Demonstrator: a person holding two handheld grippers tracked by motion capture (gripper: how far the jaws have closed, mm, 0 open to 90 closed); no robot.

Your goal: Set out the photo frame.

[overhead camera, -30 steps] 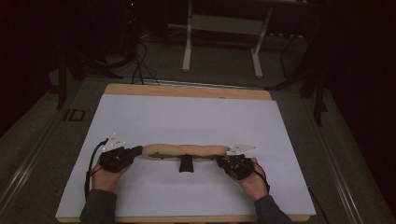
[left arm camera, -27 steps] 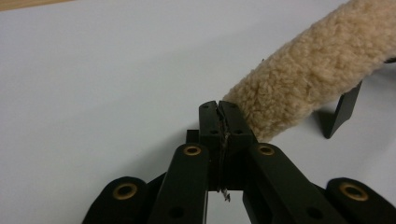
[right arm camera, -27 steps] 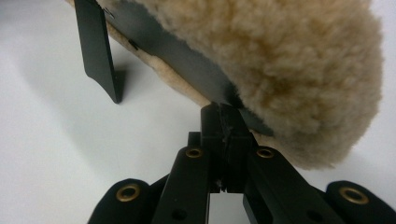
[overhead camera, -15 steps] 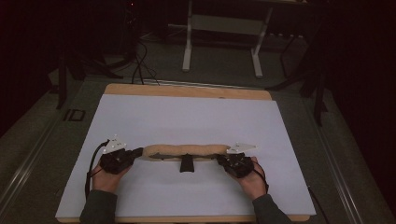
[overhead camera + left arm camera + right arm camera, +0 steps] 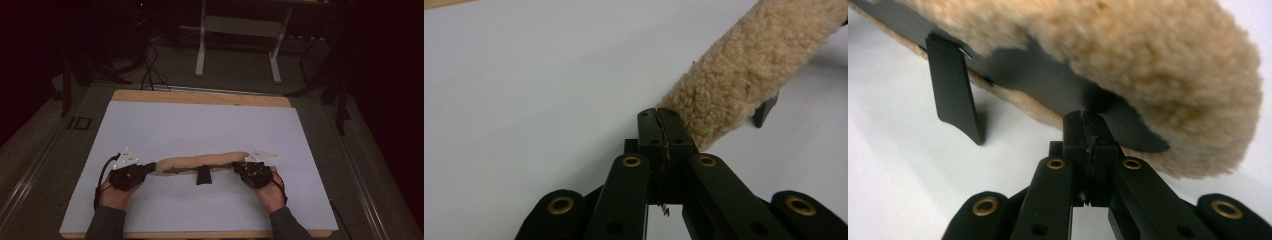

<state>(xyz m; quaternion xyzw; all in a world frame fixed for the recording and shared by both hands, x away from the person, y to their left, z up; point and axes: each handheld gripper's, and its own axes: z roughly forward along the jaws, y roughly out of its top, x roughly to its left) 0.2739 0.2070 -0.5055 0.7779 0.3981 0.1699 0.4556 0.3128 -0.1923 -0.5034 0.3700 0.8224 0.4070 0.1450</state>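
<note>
- Fleece pad (image 5: 202,161), long and tan, lies across the near half of the mat (image 5: 200,125), its black strap (image 5: 203,176) facing the person.
- Left gripper (image 5: 148,169) is pinched fully closed on the pad's left end.
- Right gripper (image 5: 237,169) is clamped tight on black backing at the pad's right end, probably to stretch or lift it evenly.
- No containers near the pad.

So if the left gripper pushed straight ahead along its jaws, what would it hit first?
The fleecy tan roll. The left gripper has its jaws shut with their tips right at the roll's near end, seemingly pinching its edge, so there is no free travel ahead; it would likely just push the roll along the white table.
</note>
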